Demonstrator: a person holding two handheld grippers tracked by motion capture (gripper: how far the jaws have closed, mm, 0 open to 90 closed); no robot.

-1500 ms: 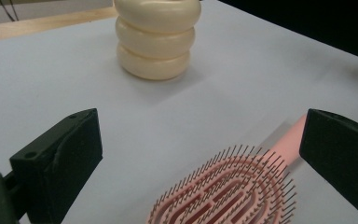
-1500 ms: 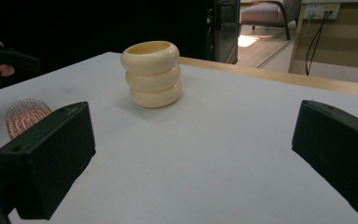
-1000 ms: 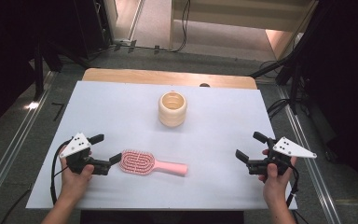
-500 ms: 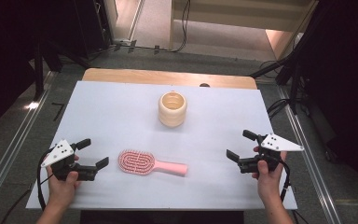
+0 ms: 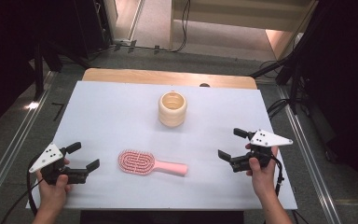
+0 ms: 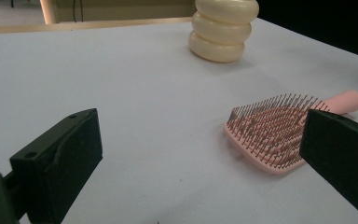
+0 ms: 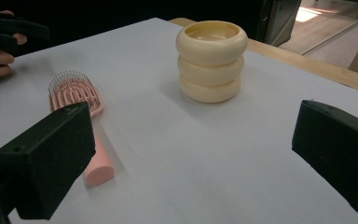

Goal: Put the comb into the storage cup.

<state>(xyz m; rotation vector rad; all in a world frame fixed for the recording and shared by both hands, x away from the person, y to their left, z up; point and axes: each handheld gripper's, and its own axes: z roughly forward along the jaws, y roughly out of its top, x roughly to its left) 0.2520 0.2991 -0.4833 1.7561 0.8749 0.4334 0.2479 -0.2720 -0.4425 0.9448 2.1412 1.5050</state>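
Left tongs (image 5: 83, 157) (low), right tongs (image 5: 233, 144): jaws spread, hand-held, well apart.

Left gripper (image 5: 84, 157) now sits apart from the brush (image 5: 150, 163), a clear gap of white table (image 5: 121, 116) between its jaws and the bristle head; 1.0 s ago its lower jaw reached up to the head. It moves out toward the table's left edge and nearer the front edge over the two intervals. Jaws spread wide, as before.

Right gripper (image 5: 235, 144) shifts inward from the right edge, toward the brush handle, between 1.0 s and 0.5 s ago; little further shift since. Well apart from the handle.

Left hand (image 5: 53, 186) follows its gripper outward; right hand (image 5: 259, 170) follows its gripper inward.
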